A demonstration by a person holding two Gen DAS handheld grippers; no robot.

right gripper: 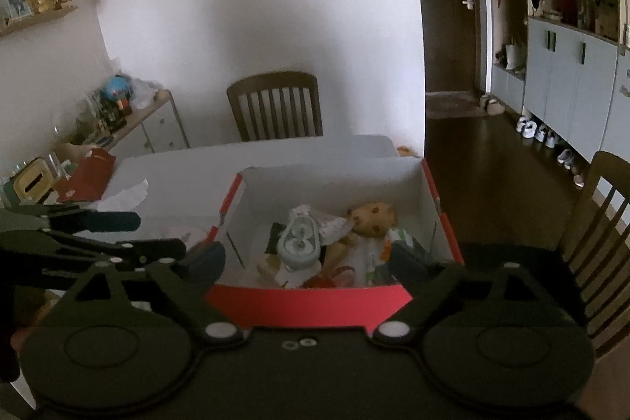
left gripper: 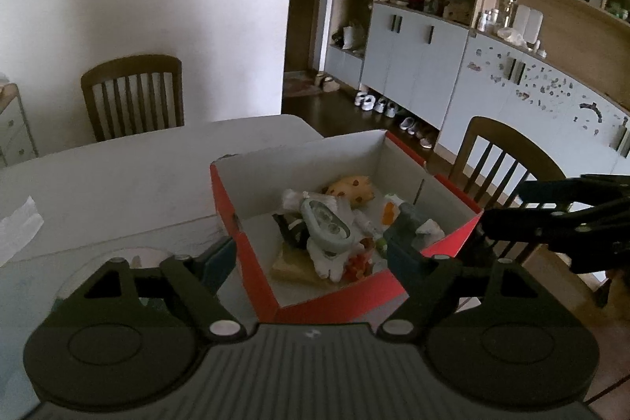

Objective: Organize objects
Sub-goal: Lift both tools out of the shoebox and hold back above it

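Note:
A red cardboard box (left gripper: 252,262) (right gripper: 307,306) with a white inside stands on the white table (left gripper: 138,176). In it lie a grey oval case (left gripper: 325,227) (right gripper: 299,243), a yellow spotted plush toy (left gripper: 350,189) (right gripper: 374,217) and several small items and white cloths. My left gripper (left gripper: 311,250) (right gripper: 157,235) is open over the box's near left corner, one finger outside the wall and one over the contents. My right gripper (right gripper: 307,258) (left gripper: 508,209) is open above the box's near wall. Neither holds anything.
Wooden chairs stand at the table's far side (left gripper: 134,97) and at the right (left gripper: 500,160). Crumpled white paper (right gripper: 126,191) and a red bag (right gripper: 88,174) lie on the table left of the box. Cabinets and shoes line the right wall.

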